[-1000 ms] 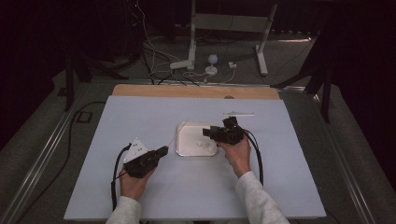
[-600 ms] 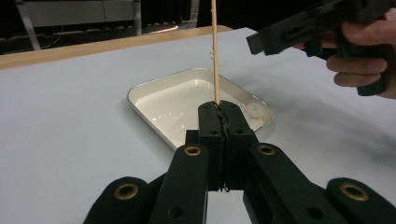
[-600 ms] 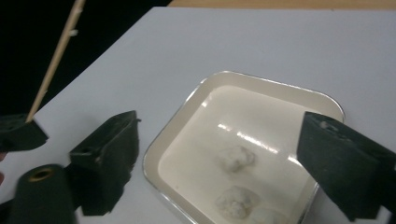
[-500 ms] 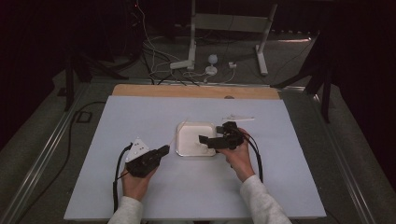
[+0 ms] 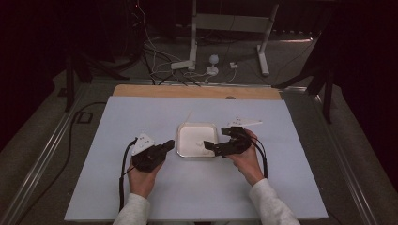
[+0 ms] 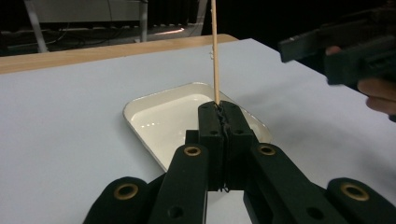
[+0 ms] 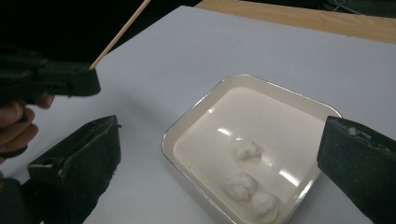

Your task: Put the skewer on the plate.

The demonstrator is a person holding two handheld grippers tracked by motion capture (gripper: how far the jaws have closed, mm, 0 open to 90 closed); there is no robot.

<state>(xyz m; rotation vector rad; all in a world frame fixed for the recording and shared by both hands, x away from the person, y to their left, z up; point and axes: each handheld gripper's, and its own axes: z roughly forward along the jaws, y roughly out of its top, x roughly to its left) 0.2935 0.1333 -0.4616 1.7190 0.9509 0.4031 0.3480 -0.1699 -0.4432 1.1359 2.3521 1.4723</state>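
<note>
Two grippers work over a pale blue-grey table (image 5: 141,117), whose far edge shows a strip of bare wood (image 5: 197,91). Near the middle of the table sits a shallow white tray (image 5: 184,140) with rounded corners and a thin metal rim; the right gripper view looks down into it (image 7: 196,116), and the left gripper view shows it just past the jaw tips (image 6: 140,109).

On the tray's left side, in the high view, the left gripper (image 5: 168,145) is held low in the person's left hand (image 5: 141,180), with its tips just beside the tray's left edge. Its jaws are pressed fully together (image 6: 219,109) and pinch the lower end of a thin wooden stick (image 6: 214,46), which rises straight up from the tips; the right gripper view shows that stick (image 7: 119,35) slanting out of the closed jaws.

At the tray's right side the right gripper (image 5: 210,147) is held in the right hand (image 5: 246,161), its tips at the tray's near right corner. Its jaws have just been opening and now stand wide apart with nothing between them, one on each side of the tray (image 7: 219,154).

Three small white cotton-like balls lie in the tray's near end: one alone (image 7: 246,148), and two touching each other just below it (image 7: 240,185) (image 7: 264,207).
</note>
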